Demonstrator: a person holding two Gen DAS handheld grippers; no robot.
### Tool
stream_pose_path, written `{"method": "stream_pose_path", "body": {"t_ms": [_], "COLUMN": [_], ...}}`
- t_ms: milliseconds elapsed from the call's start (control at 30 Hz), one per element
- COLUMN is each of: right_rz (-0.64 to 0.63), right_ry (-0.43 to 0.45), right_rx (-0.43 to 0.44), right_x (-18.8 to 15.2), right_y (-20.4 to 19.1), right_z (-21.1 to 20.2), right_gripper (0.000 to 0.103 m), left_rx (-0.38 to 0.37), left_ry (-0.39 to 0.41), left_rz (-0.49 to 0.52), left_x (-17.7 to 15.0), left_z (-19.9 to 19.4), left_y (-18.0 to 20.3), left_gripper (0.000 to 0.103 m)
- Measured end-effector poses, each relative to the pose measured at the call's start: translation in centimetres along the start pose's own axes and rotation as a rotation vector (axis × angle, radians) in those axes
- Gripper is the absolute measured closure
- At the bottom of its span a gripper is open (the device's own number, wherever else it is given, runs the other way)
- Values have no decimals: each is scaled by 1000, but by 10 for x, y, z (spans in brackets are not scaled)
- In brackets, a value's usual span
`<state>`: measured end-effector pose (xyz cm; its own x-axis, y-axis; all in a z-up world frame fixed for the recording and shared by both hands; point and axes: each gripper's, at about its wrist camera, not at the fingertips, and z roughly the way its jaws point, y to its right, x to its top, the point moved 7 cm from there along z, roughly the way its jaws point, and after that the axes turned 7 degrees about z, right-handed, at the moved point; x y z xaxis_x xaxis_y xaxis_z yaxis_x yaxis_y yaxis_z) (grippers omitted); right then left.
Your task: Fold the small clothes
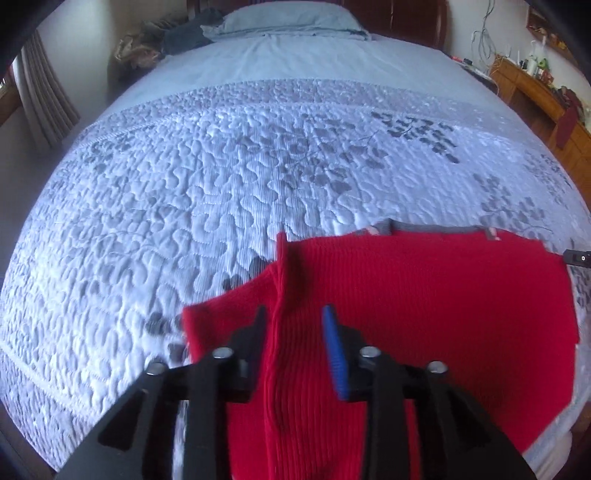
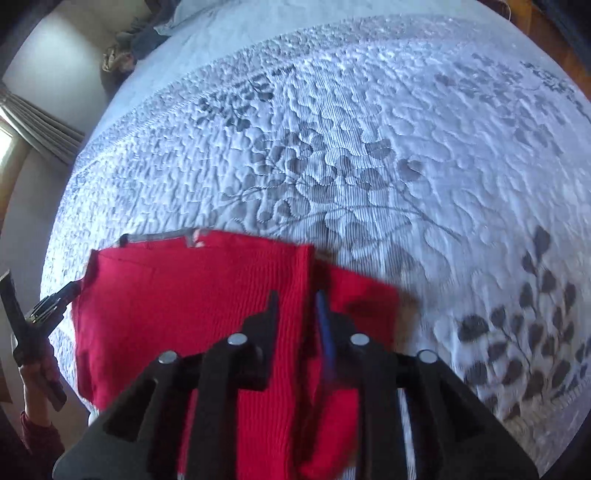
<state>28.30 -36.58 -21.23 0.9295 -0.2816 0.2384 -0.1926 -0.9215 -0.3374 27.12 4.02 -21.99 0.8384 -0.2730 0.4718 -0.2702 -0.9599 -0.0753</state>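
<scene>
One red ribbed knit garment (image 1: 424, 295) lies at the near edge of the bed, spread mostly flat on the quilt (image 1: 221, 184), with a grey trimmed edge (image 1: 436, 228) along its far side. Left gripper (image 1: 295, 321): its fingers straddle a raised ridge of the knit at the garment's left side, the cloth bunched up between them; they look closed onto that ridge, though a gap shows either side of the fold. Right gripper (image 2: 295, 306): fingers narrowly parted around a standing edge of the garment's right side, cloth between them, apparently grasped. Judged progress: early to middle, both side portions lifted as if to turn inward; body not yet folded in half, no finished neat packet visible. Fabric is a thick, vertically ribbed knit, soft, holding a rounded crease rather than a sharp one; corners slightly curled. Quilt beneath is pale blue-white, puffy meander stitching with grey leaf sprays, likely grippy enough to hold the knit in place. Beyond it, a plain pale sheet and pillow (image 1: 288, 18) at the far end, dark wooden headboard (image 1: 406, 18), curtain (image 1: 48, 103) far left, cluttered wooden shelf (image 1: 535, 88) far right.
</scene>
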Motion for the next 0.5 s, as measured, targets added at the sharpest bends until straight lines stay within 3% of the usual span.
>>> {"method": "stream_pose_path", "body": {"t_ms": [133, 200, 267, 367, 467, 500], "right_rz": [2, 7, 11, 30, 72, 75], "right_ry": [-8, -19, -21, -41, -67, -76], "right_rx": [15, 10, -25, -28, 14, 17], "right_x": [-40, -61, -78, -94, -106, -109], "right_y": [3, 8, 18, 27, 32, 32], "right_z": [-28, -37, -42, -42, -39, -37], "right_gripper": [76, 69, 55, 55, 42, 42], "left_rx": [-43, -65, -72, -73, -86, -86], "left_ry": [9, 2, 1, 0, -4, -4], "left_rz": [-23, -44, -44, -38, -40, -39], "left_x": [-30, -45, -60, -71, -76, -76], "left_z": [-33, -41, -50, -57, -60, -61], "left_y": [3, 3, 7, 13, 24, 27], "left_gripper": [55, 55, 55, 55, 55, 55]}}
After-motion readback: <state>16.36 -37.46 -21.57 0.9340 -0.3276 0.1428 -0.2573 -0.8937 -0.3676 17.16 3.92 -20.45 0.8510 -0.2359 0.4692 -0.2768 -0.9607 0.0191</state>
